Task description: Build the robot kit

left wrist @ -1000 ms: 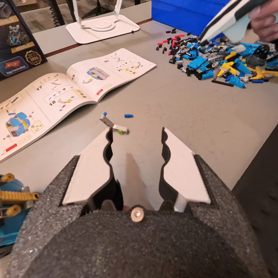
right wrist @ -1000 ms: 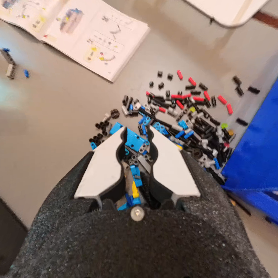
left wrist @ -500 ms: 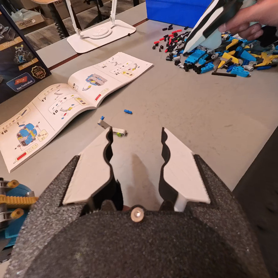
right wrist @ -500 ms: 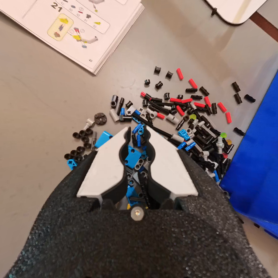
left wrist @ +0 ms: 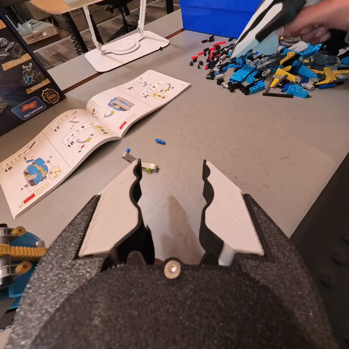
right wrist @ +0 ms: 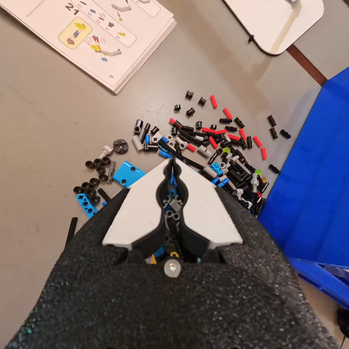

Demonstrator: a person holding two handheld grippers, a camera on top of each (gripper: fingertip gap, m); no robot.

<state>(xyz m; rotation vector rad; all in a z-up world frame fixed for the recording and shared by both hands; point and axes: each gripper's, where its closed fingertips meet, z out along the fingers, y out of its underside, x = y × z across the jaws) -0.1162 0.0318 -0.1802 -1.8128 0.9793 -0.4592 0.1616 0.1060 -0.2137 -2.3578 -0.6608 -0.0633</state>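
My left gripper [left wrist: 171,161] is open and empty, just above the grey table. Its left fingertip is next to a small grey bent beam [left wrist: 149,166] with a blue pin and a lime pin in it. A loose blue pin [left wrist: 160,141] lies a little farther off. My right gripper [right wrist: 171,162] is down in a pile of small building parts [right wrist: 217,143]. Its jaws are closed at the tips, with a small blue pin [right wrist: 171,179] pinched just behind them. The right gripper [left wrist: 234,55] also shows in the left wrist view, held by a hand over the pile [left wrist: 264,75].
An open instruction booklet [left wrist: 94,130] lies left of centre; its corner shows in the right wrist view [right wrist: 105,41]. A dark product box [left wrist: 24,79] stands far left, a white stand base [left wrist: 128,49] behind it. A blue bin [right wrist: 311,170] borders the pile. A partly built blue-and-yellow model [left wrist: 15,251] sits near left. Spacing between my two grippers at the tips: around 30 cm.
The right gripper moved forward over the pile, came lower and closed its jaws on a small blue pin. The left gripper stayed open and drew back slightly.
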